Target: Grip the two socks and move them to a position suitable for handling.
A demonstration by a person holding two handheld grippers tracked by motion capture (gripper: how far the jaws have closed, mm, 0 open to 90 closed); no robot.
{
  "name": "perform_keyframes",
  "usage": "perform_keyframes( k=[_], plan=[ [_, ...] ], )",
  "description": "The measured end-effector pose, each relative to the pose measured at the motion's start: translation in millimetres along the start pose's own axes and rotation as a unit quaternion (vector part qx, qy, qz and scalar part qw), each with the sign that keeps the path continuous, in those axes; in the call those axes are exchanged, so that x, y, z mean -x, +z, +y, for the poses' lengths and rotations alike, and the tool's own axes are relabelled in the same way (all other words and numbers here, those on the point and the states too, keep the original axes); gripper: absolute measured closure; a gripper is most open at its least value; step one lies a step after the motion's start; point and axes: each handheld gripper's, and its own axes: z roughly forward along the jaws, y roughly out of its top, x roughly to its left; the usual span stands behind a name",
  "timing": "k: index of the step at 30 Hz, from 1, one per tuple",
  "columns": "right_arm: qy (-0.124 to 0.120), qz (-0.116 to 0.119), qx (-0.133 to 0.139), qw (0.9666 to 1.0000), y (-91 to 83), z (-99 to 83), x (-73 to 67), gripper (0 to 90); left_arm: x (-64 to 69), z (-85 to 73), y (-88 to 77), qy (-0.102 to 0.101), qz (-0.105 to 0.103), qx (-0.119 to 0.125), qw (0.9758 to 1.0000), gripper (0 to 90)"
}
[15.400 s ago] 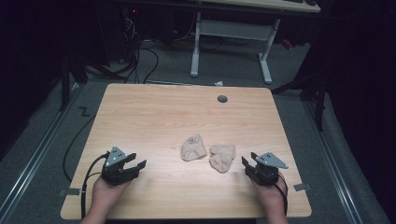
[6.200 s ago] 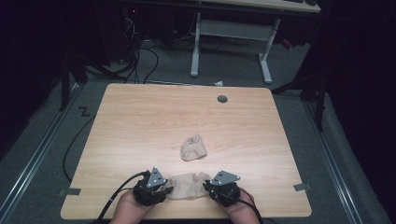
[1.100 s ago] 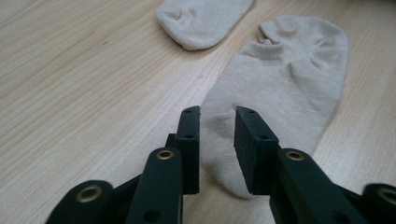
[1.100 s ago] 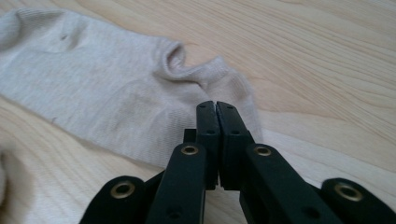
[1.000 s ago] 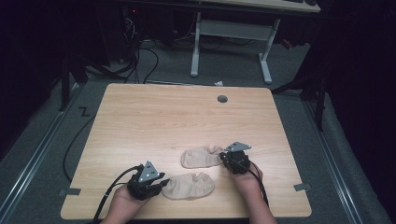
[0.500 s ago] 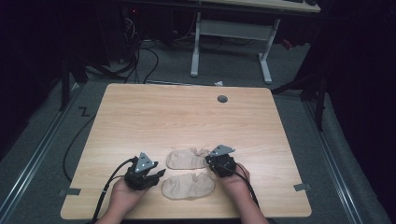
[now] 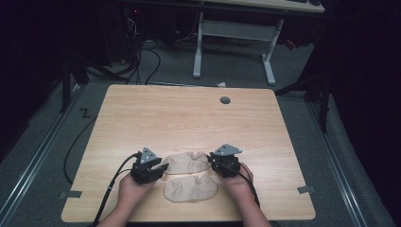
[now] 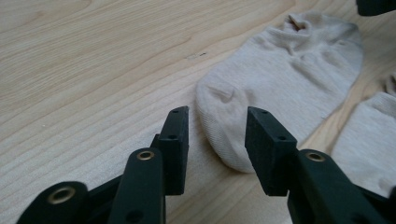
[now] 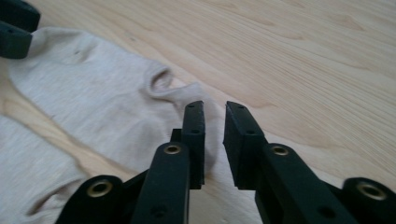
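Two beige socks lie flat side by side near the table's front edge, the far sock (image 7: 187, 162) above the near sock (image 7: 190, 188). My left gripper (image 7: 162, 168) is at the far sock's left end. Its jaws stand apart around the toe (image 8: 224, 100) without pressing it and have just been closing a little. My right gripper (image 7: 212, 163) is at that sock's right end, by the cuff opening (image 9: 161, 81). Its jaws have just been opening to a narrow gap (image 9: 215, 109), with the sock's edge lying under them, not pinched.
The wooden table (image 7: 189, 113) has a round cable hole (image 7: 225, 100) at the back right. The near sock shows at the right of the left gripper view (image 8: 369, 140) and at the lower left of the right gripper view (image 9: 28, 163).
The right gripper slid left with the far sock, bringing it beside the near one. The left gripper moved from the near sock up to the far sock's left end.
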Motion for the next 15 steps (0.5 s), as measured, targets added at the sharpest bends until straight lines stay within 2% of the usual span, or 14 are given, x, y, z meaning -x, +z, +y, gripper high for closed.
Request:
perform_keyframes(
  k=[5, 8, 11, 15],
  plan=[
    [0.025, 0.014, -0.013, 0.9995, 9.1, -2.5, 6.9, 71.7, -2.8, -1.0, 5.4, -0.006, 0.004, -0.009, 0.9999, 68.4],
    [0.027, 0.018, -0.014, 0.9994, 13.1, -2.5, 3.4, 68.2, -1.3, -1.3, 6.0, -0.004, 0.002, -0.010, 0.9999, 71.5],
    [0.019, 0.026, -0.027, 0.9991, 17.7, -3.8, 0.4, 64.0, -0.5, -1.3, 5.8, -0.003, 0.001, -0.011, 0.9999, 74.0],
    [0.022, 0.027, -0.037, 0.9987, 20.5, -5.3, -0.5, 59.7, 1.0, -1.8, 5.2, 0.006, 0.003, -0.011, 0.9999, 77.0]
  ],
)
